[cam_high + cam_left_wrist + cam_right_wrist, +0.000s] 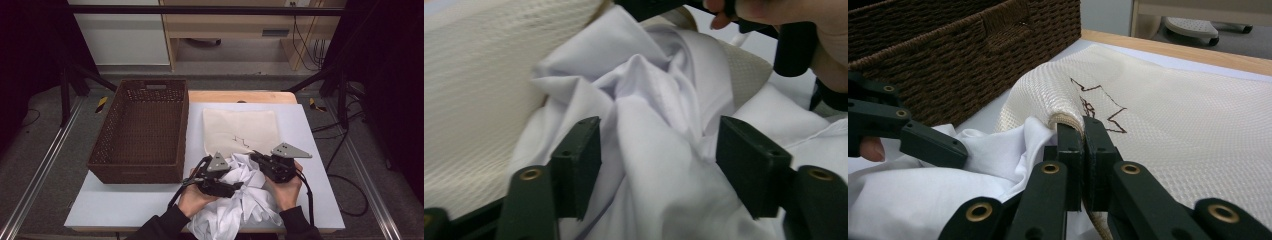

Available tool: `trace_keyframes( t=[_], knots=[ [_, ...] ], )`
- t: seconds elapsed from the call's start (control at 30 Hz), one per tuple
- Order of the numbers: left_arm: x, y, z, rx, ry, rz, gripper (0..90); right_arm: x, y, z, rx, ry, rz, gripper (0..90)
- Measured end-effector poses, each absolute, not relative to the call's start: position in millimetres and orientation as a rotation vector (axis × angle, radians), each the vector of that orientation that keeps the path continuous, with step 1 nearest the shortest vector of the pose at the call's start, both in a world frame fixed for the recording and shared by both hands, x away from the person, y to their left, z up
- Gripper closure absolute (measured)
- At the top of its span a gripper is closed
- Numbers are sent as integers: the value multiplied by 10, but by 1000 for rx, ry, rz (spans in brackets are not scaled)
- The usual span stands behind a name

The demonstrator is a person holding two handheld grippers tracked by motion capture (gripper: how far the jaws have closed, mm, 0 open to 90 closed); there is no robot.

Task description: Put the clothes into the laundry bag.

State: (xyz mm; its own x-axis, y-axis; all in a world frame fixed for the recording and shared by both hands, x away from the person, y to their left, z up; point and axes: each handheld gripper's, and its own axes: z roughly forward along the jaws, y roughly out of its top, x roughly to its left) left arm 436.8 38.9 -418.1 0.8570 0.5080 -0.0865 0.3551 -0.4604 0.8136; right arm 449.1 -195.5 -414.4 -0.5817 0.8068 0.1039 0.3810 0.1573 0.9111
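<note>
Table [150, 200]: white top, wood strip along the far edge.

Basket [142, 131]: dark brown wicker, on the left half of the table, running from near the far edge to past the middle. It overhangs the left edge a bit. Nothing visible inside it.

Cream cloth [240, 131]: waffle weave, flat on the right half toward the far edge, dark stitched zigzag mark near its near edge. The near edge is lifted and folded over where the right gripper has it.

White cloth [240, 200]: crumpled heap at the near edge, right of centre, spilling over that edge. Its far side overlaps the cream cloth's near edge. It sits between the two grippers.

Right gripper [261, 159]: jaws pressed together, clamped on the cream cloth's near edge. In the right gripper view [1082, 131] the fold of waffle fabric sits pinched between the pads, with white cloth bunched just left of them.

Left gripper [235, 186]: lying across the white heap, pointing right. Left gripper view [659, 145]: jaws apart, a ridge of white cloth between them; the left pad sits against the fabric, the right pad stands just beside it, no squeeze visible.
</note>
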Motion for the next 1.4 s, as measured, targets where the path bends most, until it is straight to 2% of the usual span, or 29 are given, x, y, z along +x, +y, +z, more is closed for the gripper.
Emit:
trace_keyframes(
  t=[0.03,0.07,0.1,0.2,0.23,0.33,0.5,0.7,0.77,0.8,0.83,0.87,0.93,1.0,1.13,1.2,1.27,1.4],
  knots=[
    [4377,416,-4215,2092,637,197,420,4489,-1945,-4144,1127,2034,1409,880],
    [4401,428,-4266,2079,662,157,448,4488,-1933,-4144,1126,2034,1406,880],
    [4443,429,-4335,2077,678,91,518,4489,-1916,-4145,1124,2035,1409,881],
    [4488,364,-4442,2082,692,62,745,4496,-1889,-4151,1118,2046,1403,881],
    [4477,337,-4440,2076,686,81,772,4498,-1888,-4154,1119,2047,1402,881],
    [4406,278,-4345,2057,640,128,817,4505,-1901,-4156,1125,2044,1414,881],
    [4368,79,-4192,2075,588,182,823,4501,-1897,-4144,1118,2039,1446,882],
    [4603,-144,-4454,2186,695,241,813,4484,-1922,-4122,1115,2034,1460,882],
    [4605,-125,-4463,2159,698,231,793,4488,-1924,-4141,1116,2046,1446,881],
    [4593,-109,-4452,2151,689,224,755,4492,-1923,-4153,1120,2046,1444,882],
    [4562,-70,-4423,2135,668,209,700,4494,-1928,-4160,1120,2046,1444,881],
    [4537,-41,-4394,2128,657,209,593,4496,-1931,-4166,1126,2046,1441,881],
    [4452,79,-4283,2098,640,212,457,4494,-1938,-4173,1127,2043,1433,881],
    [4387,206,-4190,2075,627,229,379,4490,-1944,-4176,1126,2046,1426,880],
    [4313,539,-4085,2019,662,316,305,4491,-1946,-4186,1130,2042,1424,879],
    [4346,636,-4138,2006,688,304,283,4490,-1942,-4189,1132,2044,1418,879],
    [4408,661,-4255,2027,699,248,262,4491,-1938,-4190,1130,2047,1418,879],
    [4467,589,-4448,2079,687,258,187,4494,-1930,-4200,1133,2055,1407,878]
  ],
)
